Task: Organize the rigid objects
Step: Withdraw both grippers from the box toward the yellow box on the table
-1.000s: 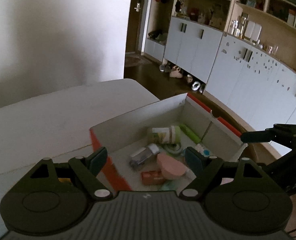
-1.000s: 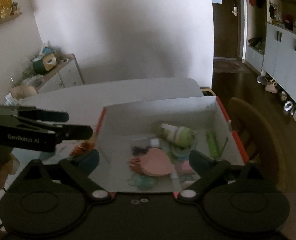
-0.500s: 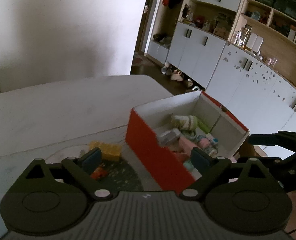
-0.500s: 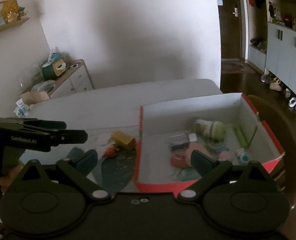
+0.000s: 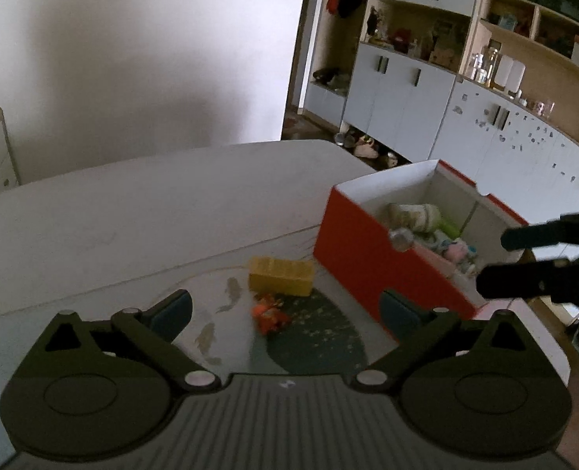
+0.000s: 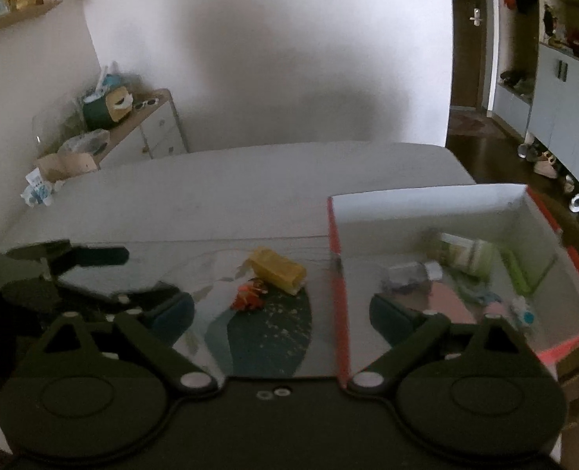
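Note:
A yellow block point(image 5: 281, 276) point(image 6: 277, 270) and a small orange toy point(image 5: 269, 313) point(image 6: 248, 297) lie on a patterned mat point(image 5: 316, 346) left of a red-and-white box point(image 5: 361, 252) point(image 6: 338, 270). Inside the box lie a green-and-white bottle point(image 5: 416, 215) point(image 6: 467, 252), a pink piece point(image 6: 451, 299) and several small items. My left gripper point(image 5: 285, 309) hovers in front of the toy, its jaws opening with nothing between them. My right gripper point(image 6: 281, 309) stands open and empty, straddling the box's left wall. Each gripper shows in the other's view: right point(image 5: 532, 258), left point(image 6: 78, 258).
The white table point(image 5: 152, 203) runs back to a plain wall. A low dresser point(image 6: 148, 125) with clutter stands at the far left. Tall white cabinets point(image 5: 406, 98) and shoes on a dark floor lie beyond the table's right edge.
Both grippers have swung left, from above the box's inside to over the mat. The yellow block and orange toy have come into view. The left jaws have widened.

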